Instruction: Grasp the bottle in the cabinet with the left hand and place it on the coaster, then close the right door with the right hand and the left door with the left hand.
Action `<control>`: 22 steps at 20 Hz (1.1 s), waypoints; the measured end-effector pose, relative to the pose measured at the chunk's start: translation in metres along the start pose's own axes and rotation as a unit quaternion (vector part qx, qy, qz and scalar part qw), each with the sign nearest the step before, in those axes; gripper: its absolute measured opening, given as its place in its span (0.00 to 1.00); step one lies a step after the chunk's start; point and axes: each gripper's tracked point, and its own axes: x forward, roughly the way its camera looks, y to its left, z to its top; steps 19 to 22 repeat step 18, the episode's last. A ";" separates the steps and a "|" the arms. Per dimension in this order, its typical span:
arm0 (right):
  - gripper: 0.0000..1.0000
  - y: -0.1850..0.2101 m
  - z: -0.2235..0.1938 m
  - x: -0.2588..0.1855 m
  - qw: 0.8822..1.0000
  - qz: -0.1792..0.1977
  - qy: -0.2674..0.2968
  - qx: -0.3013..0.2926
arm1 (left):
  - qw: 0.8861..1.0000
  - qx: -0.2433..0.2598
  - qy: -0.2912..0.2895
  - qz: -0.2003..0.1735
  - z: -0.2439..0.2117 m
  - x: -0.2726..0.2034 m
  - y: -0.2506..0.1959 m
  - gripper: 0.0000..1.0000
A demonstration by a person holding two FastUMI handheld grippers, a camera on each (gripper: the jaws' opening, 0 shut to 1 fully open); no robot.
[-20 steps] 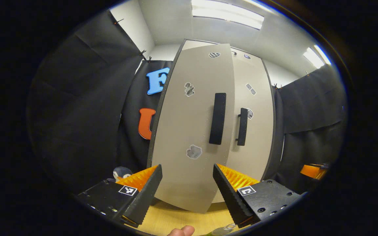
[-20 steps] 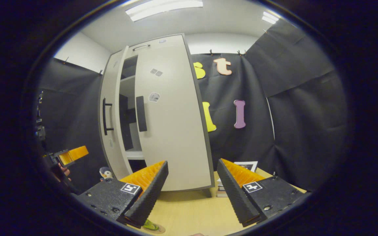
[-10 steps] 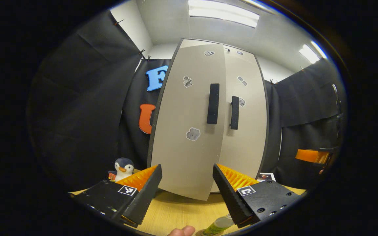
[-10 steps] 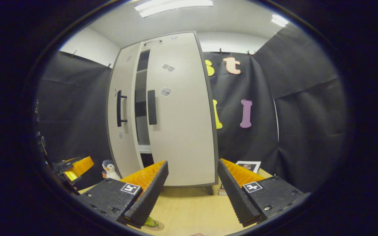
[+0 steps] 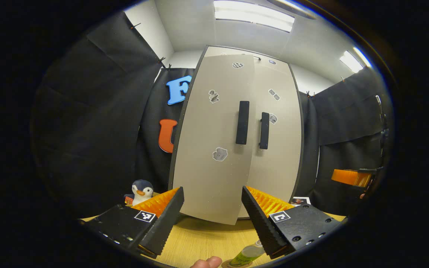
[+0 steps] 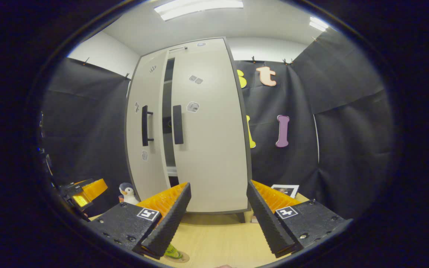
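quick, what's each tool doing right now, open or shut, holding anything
Left tool: open, holding nothing, facing the cabinet.
Right tool: open, holding nothing, also facing the cabinet.

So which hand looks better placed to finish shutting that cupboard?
Probably the left. The left door stands ajar straight ahead of the open left gripper; the right door looks shut, and the bottle already stands on its coaster.

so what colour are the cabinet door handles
Black. Both door handles are black bars on the pale beige cabinet, clearest in the left gripper view.
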 end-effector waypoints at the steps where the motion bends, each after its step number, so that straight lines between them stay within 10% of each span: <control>1: 0.98 0.000 -0.001 -0.001 1.000 -0.001 0.002 0.001 | 1.000 0.001 -0.001 0.000 0.004 0.000 0.002 0.95; 22: 0.99 -0.011 -0.006 -0.011 1.000 -0.014 0.010 0.016 | 1.000 0.014 -0.028 0.003 0.024 -0.006 -0.003 1.00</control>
